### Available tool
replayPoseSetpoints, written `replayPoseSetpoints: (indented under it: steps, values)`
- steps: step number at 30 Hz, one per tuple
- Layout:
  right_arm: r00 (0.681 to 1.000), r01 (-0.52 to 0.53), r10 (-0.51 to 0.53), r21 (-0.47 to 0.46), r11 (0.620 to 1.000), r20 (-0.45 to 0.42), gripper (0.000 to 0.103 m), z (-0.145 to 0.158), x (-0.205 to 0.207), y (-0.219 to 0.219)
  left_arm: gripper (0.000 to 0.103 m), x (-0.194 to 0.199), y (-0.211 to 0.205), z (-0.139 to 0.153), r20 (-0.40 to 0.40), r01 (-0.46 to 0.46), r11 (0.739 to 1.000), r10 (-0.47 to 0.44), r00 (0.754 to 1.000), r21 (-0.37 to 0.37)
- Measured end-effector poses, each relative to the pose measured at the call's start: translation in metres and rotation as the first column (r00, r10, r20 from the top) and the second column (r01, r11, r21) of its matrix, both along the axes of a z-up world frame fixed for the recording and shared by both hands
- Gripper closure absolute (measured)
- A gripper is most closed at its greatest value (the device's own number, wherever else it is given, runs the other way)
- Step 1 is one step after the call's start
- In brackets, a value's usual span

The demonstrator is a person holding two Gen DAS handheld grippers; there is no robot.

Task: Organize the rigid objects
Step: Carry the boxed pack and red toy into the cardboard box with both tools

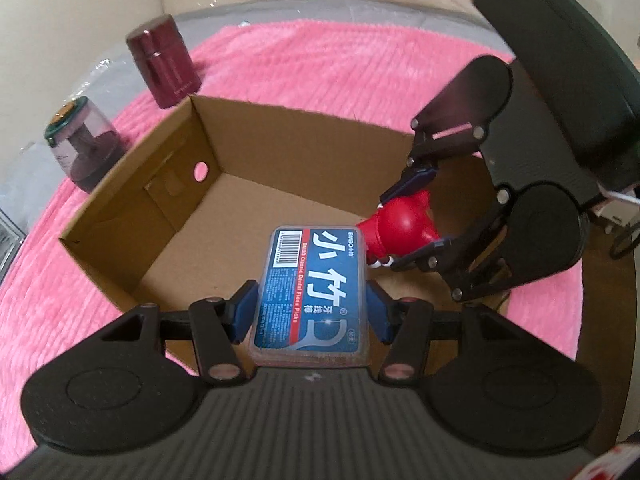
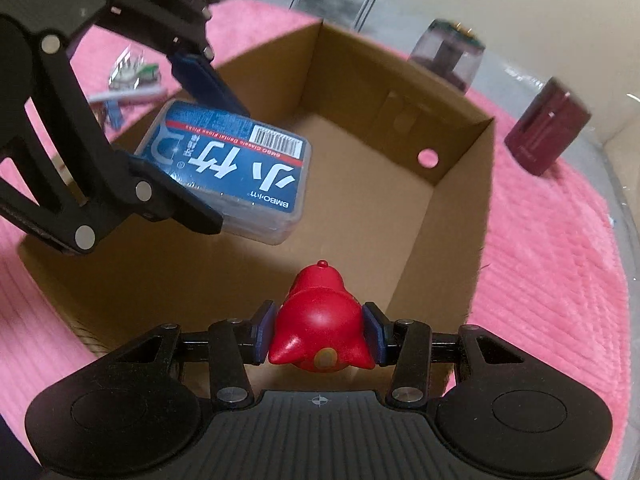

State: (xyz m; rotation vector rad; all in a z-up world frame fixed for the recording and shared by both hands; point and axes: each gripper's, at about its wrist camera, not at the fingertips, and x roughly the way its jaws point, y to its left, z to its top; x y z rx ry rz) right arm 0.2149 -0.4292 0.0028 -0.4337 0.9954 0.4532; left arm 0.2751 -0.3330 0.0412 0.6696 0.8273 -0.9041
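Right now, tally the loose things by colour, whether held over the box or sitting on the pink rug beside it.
Blue: 1, floss pick box
Red: 1, toy figure
Maroon: 1, jar
Clear with green lid: 1, container
Total: 4

left wrist: steeply down, close | right wrist: same | shared: cardboard box point(image 1: 256, 128)

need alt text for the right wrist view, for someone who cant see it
The right gripper holds a red toy figure between its jaws above an open cardboard box. At upper left, the left gripper holds a blue dental floss pick case over the same box. The box sits on a pink mat, with two dark jars beyond it.
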Motion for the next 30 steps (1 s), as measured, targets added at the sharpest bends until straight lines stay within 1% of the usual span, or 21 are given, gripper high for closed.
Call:
replayPoseSetpoints:
  steps: [7, 18, 21, 24, 27, 30]
  values:
    - [0.996, -0.054, 0.051, -0.034, 0.998, -0.079, 0.060, -0.012, 0.021, 0.003, 0.051, 0.008, -0.010, -0.022, -0.056, 0.019, 0.998, -0.015, 0.998, 0.067]
    - [0.978, -0.147, 0.130, -0.092, 0.985, -0.164, 0.060, -0.026, 0.039, 0.013, 0.051, 0.009, -0.025, -0.055, -0.091, 0.080, 0.981, -0.065, 0.994, 0.174]
    - [0.975, -0.152, 0.132, -0.100, 0.983, -0.180, 0.060, -0.030, 0.047, 0.011, 0.051, 0.011, -0.026, -0.059, -0.094, 0.079, 0.981, -0.063, 0.994, 0.177]
    - [0.970, -0.143, 0.125, -0.076, 0.987, -0.210, 0.060, -0.033, 0.054, 0.010, 0.051, 0.010, -0.026, -0.059, -0.104, 0.083, 0.982, -0.066, 0.992, 0.168]
    - [0.966, -0.150, 0.127, -0.088, 0.985, -0.226, 0.060, -0.038, 0.063, 0.013, 0.051, 0.008, -0.029, -0.061, -0.102, 0.109, 0.974, -0.090, 0.991, 0.197]
    - [0.967, -0.139, 0.119, -0.075, 0.987, -0.225, 0.060, -0.040, 0.068, 0.011, 0.051, 0.005, -0.033, -0.064, -0.099, 0.133, 0.965, -0.113, 0.989, 0.226]
